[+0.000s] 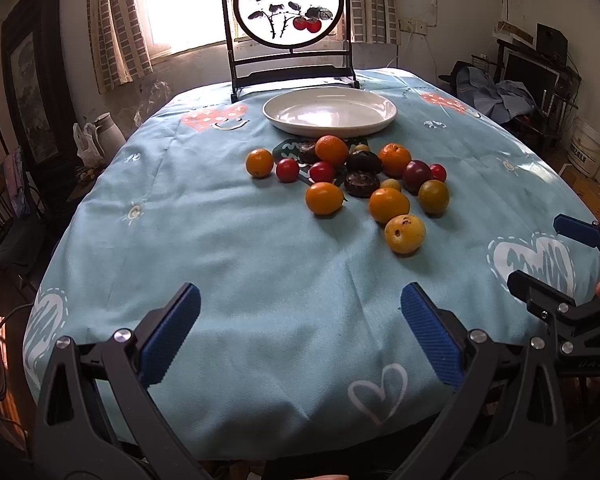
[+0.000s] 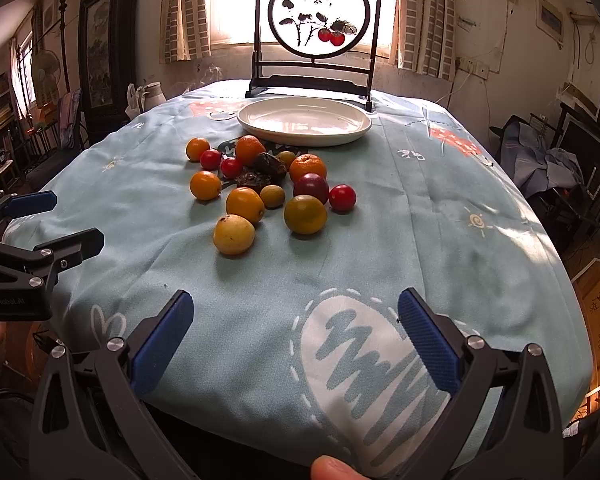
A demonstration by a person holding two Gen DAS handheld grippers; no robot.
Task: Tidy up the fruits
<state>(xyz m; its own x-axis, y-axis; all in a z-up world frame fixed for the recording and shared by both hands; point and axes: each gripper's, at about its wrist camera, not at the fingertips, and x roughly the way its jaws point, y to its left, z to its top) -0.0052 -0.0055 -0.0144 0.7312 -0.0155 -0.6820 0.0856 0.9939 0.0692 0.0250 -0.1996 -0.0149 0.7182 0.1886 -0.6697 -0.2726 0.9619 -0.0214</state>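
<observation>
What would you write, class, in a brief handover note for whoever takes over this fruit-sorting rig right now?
Left hand-held gripper: open, holding nothing, hovering over the near edge of the table.
Right hand-held gripper: open, holding nothing, hovering over the near edge beside the left one.
Fruits: all loose in a cluster on the blue tablecloth, between the grippers and the plate; the yellow fruit lies nearest.
White plate: holds nothing, stands just behind the cluster, in front of the framed screen.
Done: nothing moved yet, by the look of it.
Left: probably moving the fruits onto the plate, starting with the nearest.
</observation>
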